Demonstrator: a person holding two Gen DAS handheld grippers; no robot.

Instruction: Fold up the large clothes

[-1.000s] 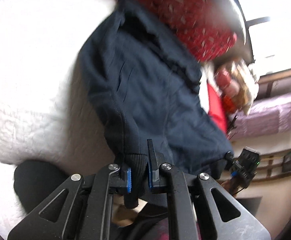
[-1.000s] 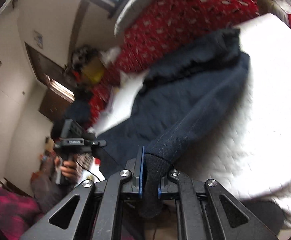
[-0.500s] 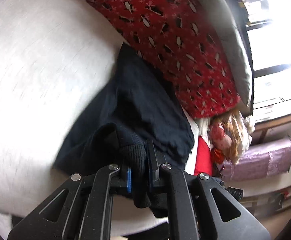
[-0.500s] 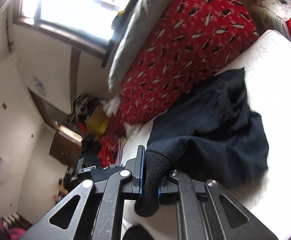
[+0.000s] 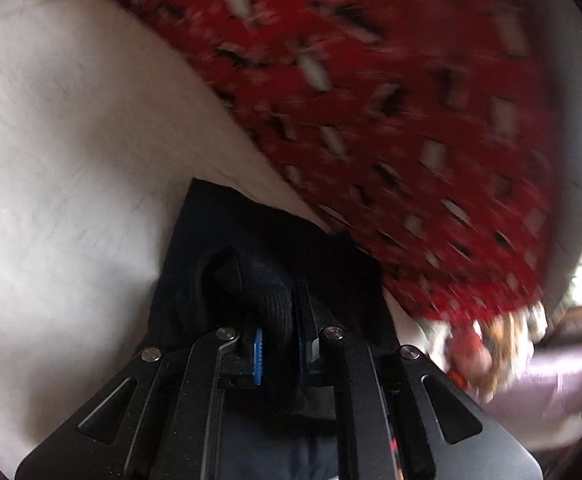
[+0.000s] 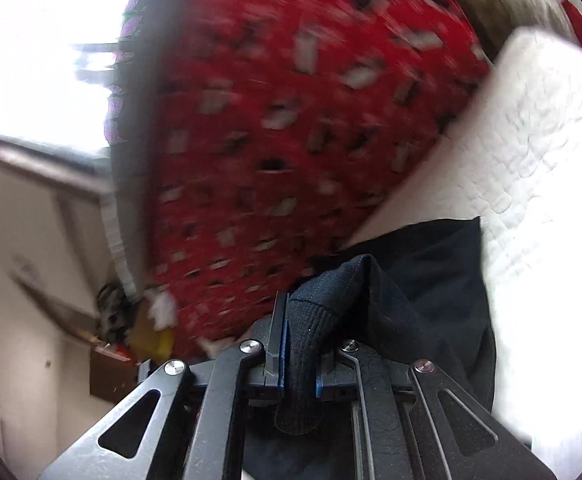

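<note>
Both claws pinching ribbed cuffs of dark garment, low over white bed.

Nearest you: your left gripper (image 5: 279, 344) has its blue pads pressed onto a ribbed knit cuff (image 5: 271, 312) of the dark navy garment (image 5: 251, 232); right gripper (image 6: 299, 356) likewise clamps the other ribbed cuff (image 6: 307, 344), cuff end hanging back betw. the fingers. Just beyond, rest of garment lies bunched on the white quilted bedcover (image 5: 71, 160), cloth doubled under each cuff, far edge touching or just short of the red patterned cushion (image 5: 391, 120) – can't tell which, frames blurred. Behind cushion: grey pillow edge (image 6: 139, 160), then bright window (image 6: 43, 80). Clutter at far side, too blurred to ID.
</note>
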